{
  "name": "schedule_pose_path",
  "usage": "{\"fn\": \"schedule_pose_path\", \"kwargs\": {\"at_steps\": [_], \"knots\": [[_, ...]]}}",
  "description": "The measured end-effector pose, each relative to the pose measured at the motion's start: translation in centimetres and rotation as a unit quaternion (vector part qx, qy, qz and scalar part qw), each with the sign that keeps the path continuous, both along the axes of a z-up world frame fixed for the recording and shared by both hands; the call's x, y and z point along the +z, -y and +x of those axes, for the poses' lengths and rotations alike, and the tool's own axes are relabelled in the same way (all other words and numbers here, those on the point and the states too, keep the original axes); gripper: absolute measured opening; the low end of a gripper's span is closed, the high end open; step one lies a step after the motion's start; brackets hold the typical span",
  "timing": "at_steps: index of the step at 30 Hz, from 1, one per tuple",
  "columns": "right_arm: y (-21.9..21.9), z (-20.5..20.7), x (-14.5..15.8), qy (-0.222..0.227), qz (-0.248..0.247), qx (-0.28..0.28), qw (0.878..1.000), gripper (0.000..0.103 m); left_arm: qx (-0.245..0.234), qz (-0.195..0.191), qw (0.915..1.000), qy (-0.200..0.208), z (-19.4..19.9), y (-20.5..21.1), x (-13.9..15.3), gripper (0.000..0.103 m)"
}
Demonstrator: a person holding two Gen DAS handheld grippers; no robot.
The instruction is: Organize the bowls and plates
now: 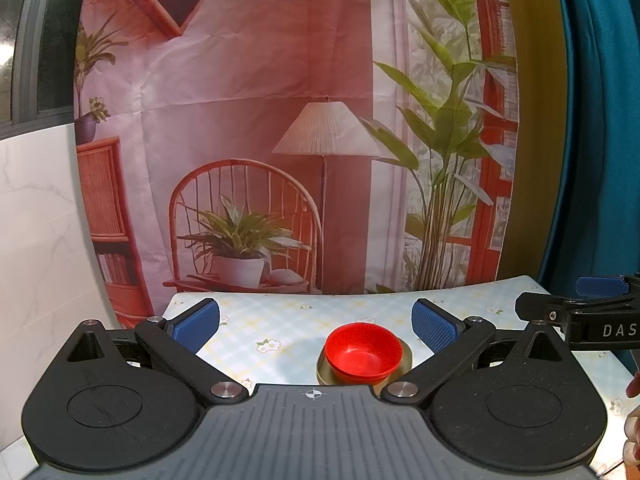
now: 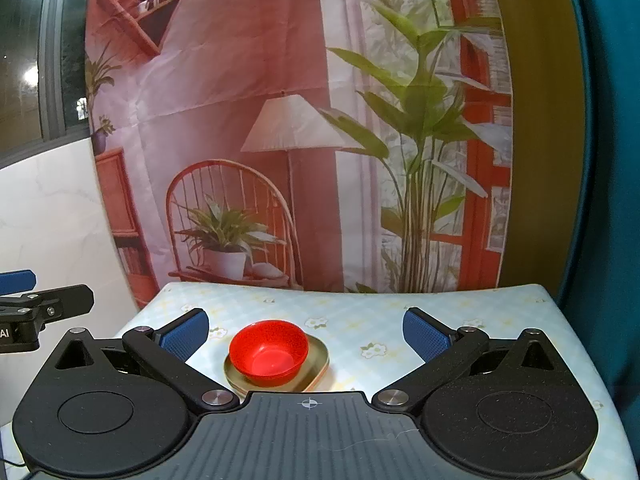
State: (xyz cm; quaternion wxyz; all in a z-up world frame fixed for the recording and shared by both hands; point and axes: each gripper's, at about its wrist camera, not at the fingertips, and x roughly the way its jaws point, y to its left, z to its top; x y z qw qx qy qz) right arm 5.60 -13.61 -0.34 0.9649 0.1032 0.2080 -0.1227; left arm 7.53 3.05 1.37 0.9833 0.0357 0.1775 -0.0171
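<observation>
checkered tablecloth (image 2: pixel 400 312) bears red bowl (image 2: pixel 269 352) on plate (image 2: pixel 316 364), between spread right tool (image 2: pixel 306 332) tips.

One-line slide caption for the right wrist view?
Open right gripper faces a red plastic bowl sitting on an olive-gold plate.

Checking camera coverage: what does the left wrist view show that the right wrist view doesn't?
Only the left wrist view shows the right gripper at its right edge and fingertips of a hand. Only the right wrist view shows the left gripper at its left edge. Both show the red bowl on the olive plate, the floral tablecloth, and wide-open jaws.
</observation>
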Motion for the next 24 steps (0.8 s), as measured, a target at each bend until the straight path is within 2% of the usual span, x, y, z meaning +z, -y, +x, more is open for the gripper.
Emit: {"fn": "schedule_pose_path", "kwargs": {"at_steps": [24], "knots": [[0.33, -0.14, 0.03, 0.001, 0.0, 0.0, 1.0, 0.103, 0.012, -0.023, 0.9997, -0.001, -0.23, -0.3, -0.12, 0.103]]}}
